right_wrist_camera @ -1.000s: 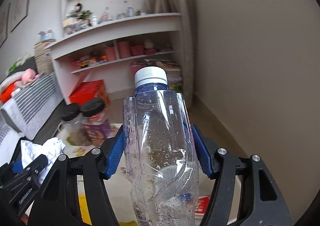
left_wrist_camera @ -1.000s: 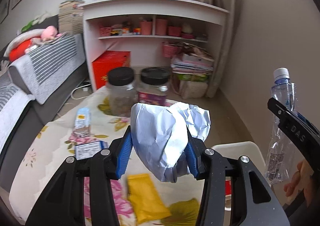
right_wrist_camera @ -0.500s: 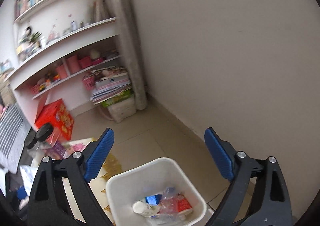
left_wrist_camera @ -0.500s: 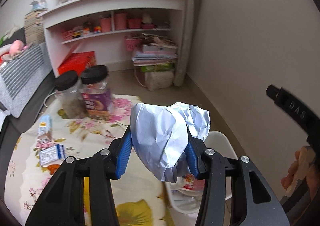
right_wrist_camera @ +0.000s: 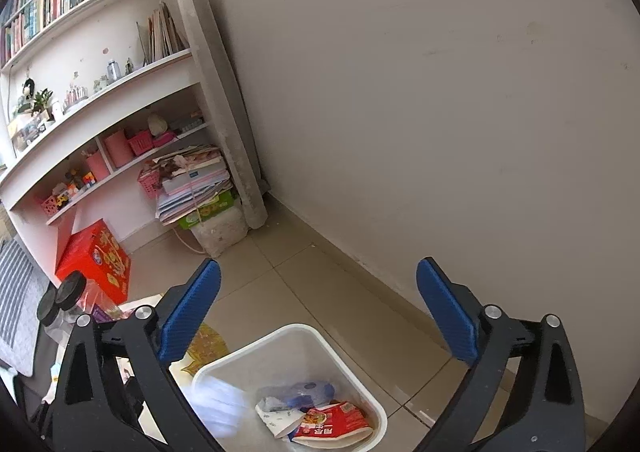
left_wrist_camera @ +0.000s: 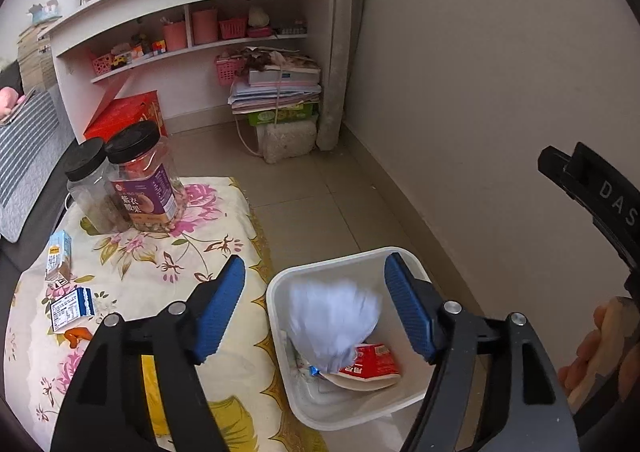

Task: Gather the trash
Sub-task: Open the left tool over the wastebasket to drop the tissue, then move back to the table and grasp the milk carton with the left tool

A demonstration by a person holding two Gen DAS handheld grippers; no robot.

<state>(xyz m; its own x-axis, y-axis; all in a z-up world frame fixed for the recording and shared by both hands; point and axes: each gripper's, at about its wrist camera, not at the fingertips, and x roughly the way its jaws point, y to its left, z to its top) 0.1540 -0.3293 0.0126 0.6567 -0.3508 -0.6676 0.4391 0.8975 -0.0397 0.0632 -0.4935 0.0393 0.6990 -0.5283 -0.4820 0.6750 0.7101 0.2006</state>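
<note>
Your left tongs (left_wrist_camera: 314, 308) are opening, pads spreading clear of the paper wad (left_wrist_camera: 334, 322), which is blurring as it is dropping free between them over the bin (left_wrist_camera: 280, 332). Your right tongs (right_wrist_camera: 318, 316) are opening too, standing very wide with nothing between the pads.

The wad is falling toward the bin's 9 o'clock side, close to the rim nearest the counter (left_wrist_camera: 132, 284). That is the risk you are facing: if it is clipping that rim, it is likely bouncing out onto the cloth or the floor (left_wrist_camera: 312, 188), and you are chasing it again. Light paper is also likely to be perching on top of the red wrapper (left_wrist_camera: 372, 362) rather than settling, so a later drop could be knocking it over the edge.

In the right view the bottle (right_wrist_camera: 298, 394) is lying in the bin at about 12 o'clock of the red wrapper, so that piece is looking safe.

Your two tongs are working close together over one small bin; the right one is showing at 3 o'clock in the left view, and swinging back carelessly could be bumping them or tipping the light bin.

Outward, at 9 o'clock on the counter, two small cartons (left_wrist_camera: 72, 308) and an orange scrap (left_wrist_camera: 78, 336) are still waiting. The two jars (left_wrist_camera: 142, 180) at 10 o'clock are looking like keepers; reaching past them hastily could be toppling them.
</note>
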